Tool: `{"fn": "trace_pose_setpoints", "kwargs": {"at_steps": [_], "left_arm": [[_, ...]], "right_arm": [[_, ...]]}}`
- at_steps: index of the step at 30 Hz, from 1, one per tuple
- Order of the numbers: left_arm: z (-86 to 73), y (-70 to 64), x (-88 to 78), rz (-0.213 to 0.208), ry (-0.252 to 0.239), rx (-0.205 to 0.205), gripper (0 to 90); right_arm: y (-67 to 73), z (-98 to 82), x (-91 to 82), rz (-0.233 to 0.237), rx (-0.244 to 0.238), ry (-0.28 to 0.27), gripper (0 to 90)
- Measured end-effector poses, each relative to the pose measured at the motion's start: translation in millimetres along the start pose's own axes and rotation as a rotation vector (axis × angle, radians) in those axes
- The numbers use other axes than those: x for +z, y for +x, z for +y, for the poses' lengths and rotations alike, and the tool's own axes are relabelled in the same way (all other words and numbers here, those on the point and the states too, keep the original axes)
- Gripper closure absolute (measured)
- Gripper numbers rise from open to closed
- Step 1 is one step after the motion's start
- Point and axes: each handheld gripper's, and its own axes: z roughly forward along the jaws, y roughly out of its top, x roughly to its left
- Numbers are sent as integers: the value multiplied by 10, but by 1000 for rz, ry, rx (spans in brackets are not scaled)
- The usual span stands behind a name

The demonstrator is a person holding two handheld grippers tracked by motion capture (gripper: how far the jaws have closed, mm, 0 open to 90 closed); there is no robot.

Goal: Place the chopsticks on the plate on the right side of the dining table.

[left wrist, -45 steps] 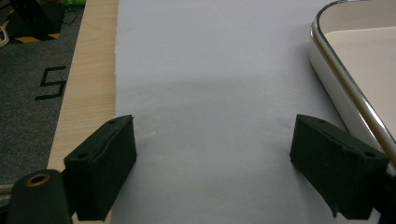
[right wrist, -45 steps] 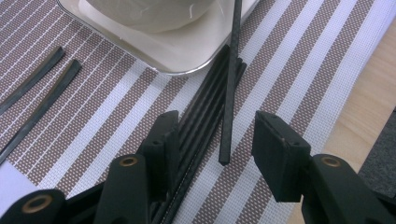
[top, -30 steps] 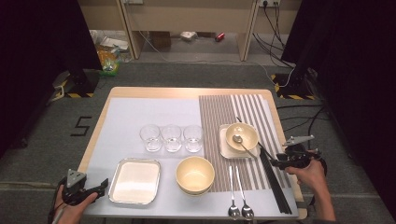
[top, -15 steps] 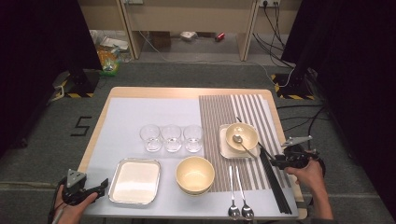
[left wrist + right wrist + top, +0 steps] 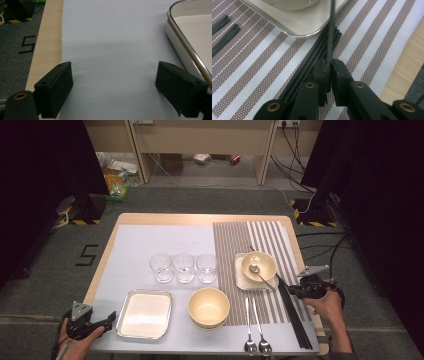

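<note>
Table [image 5: 165, 219], high view: right gripper [image 5: 295, 290] at right edge, over black chopsticks [image 5: 295, 320] on striped mat [image 5: 235, 245]; left gripper [image 5: 102, 321] at near-left corner beside metal tray [image 5: 145, 314].
Left gripper view: jaws wide apart, nothing between, above pale sheet [image 5: 112, 37].
Right gripper view: jaws just closing, clamped on one chopstick [image 5: 331, 32] lifted over bundle, tip toward square plate [image 5: 299, 22].
</note>
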Motion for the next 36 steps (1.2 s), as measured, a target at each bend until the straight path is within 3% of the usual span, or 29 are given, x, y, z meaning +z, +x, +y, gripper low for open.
{"fn": "trace_pose_setpoints", "kwargs": {"at_steps": [24, 36], "left_arm": [[-2, 1, -1, 1, 0, 2, 133], [-1, 2, -1, 1, 0, 2, 133]], "right_arm": [[17, 189, 119, -4, -27, -8, 824], [19, 180, 58, 9, -1, -34, 764]]}}
